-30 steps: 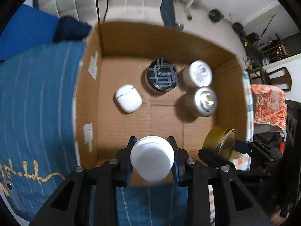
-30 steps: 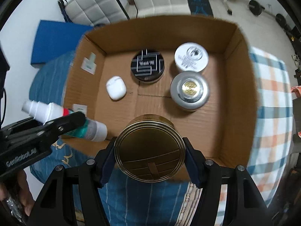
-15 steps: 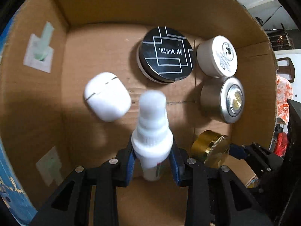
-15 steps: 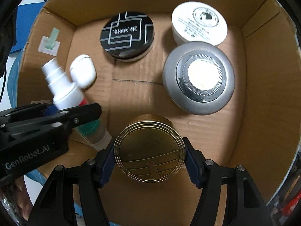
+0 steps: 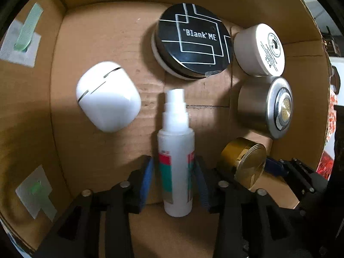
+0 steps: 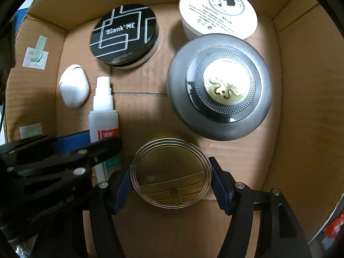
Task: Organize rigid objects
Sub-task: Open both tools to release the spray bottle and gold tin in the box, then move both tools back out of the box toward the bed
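Observation:
Both grippers are down inside a cardboard box (image 5: pixel 103 30). A white spray bottle (image 5: pixel 176 148) with a red and green label lies flat on the box floor between the fingers of my left gripper (image 5: pixel 173 176), with small gaps at both pads. It also shows in the right wrist view (image 6: pixel 103 116). My right gripper (image 6: pixel 171 182) is shut on a round gold tin (image 6: pixel 171 172), low over the box floor. The gold tin also shows in the left wrist view (image 5: pixel 245 161).
In the box lie a white earbud case (image 5: pixel 107 103), a black "Blank ME" round tin (image 5: pixel 193 40), a white round jar (image 5: pixel 260 49) and a silver round tin (image 5: pixel 266 107). The box walls (image 6: pixel 307 99) close in on all sides.
Both grippers have gone down from above the box rim into the box. The spray bottle has tipped from upright to flat on the floor, and the left pads have parted from it.

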{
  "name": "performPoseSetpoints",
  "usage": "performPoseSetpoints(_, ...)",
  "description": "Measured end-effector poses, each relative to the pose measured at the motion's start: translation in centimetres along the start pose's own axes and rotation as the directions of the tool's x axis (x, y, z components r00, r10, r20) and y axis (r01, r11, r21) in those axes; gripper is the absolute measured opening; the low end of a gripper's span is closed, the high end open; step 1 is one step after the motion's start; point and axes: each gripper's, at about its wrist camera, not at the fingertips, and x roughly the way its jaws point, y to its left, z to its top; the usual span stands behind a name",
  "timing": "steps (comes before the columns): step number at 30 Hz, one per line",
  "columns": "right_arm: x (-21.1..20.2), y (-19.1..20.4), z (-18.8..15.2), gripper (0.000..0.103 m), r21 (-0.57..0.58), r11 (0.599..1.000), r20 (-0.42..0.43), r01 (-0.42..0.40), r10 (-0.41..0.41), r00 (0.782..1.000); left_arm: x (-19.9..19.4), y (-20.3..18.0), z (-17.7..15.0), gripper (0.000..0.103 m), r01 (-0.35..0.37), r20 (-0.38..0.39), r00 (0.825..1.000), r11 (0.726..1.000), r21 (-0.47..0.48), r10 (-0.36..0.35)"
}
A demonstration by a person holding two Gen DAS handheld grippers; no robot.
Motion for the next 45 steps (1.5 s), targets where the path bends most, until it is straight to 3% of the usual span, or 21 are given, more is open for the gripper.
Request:
performPoseSetpoints(6, -0.3, -0.4, 0.1, 0.069, 0.012, 1.000, 0.002, -0.004, 0.004, 1.000, -1.5, 0.4, -0.6, 0.053, -0.054, 0.029, 0.998, 0.998, -0.019, 0.054)
performPoseSetpoints(13, -2.1, -0.1, -0.1, 0.084, 0.012, 1.000, 0.038, 0.009, -0.010, 0.999, -5.4, -0.2, -2.9, 0.067, -0.075, 0.143, 0.987, 0.997, -0.012, 0.076)
performPoseSetpoints(17, -3.9, -0.7, -1.0, 0.092, 0.041, 0.999, 0.082, 0.003, -0.007, 0.997, -8.0, -0.7, -4.4, 0.076, -0.071, 0.229, 0.971, 0.997, -0.026, 0.075)
performPoseSetpoints(19, -4.8, -1.5, -1.8, 0.102, 0.054, 0.998, 0.110, -0.010, 0.004, 0.994, -9.5, -0.7, -5.3, 0.088, -0.083, 0.277, 0.957, 0.996, -0.033, 0.089)
performPoseSetpoints(23, -7.7, -2.0, -4.1, 0.103, 0.065, 0.998, 0.192, 0.000, -0.012, 0.981, -12.3, -0.6, -7.0, 0.097, -0.117, 0.370, 0.920, 0.992, -0.047, 0.126)
performPoseSetpoints(27, -11.2, -1.8, -7.6, 0.103, 0.056, 0.998, 0.266, 0.032, -0.046, 0.963, -15.5, -0.3, -10.7, 0.097, -0.136, 0.462, 0.875, 0.989, -0.057, 0.147)
performPoseSetpoints(37, -18.9, -1.1, -16.0, 0.103, 0.037, 0.997, 0.428, 0.070, -0.079, 0.900, -20.1, -2.4, -17.0, 0.097, -0.170, 0.592, 0.786, 0.983, -0.073, 0.180)
performPoseSetpoints(45, -23.8, -1.2, -20.4, 0.103, 0.038, 0.997, 0.513, 0.069, -0.078, 0.855, -23.3, -3.8, -20.4, 0.097, -0.170, 0.646, 0.744, 0.983, -0.064, 0.170)
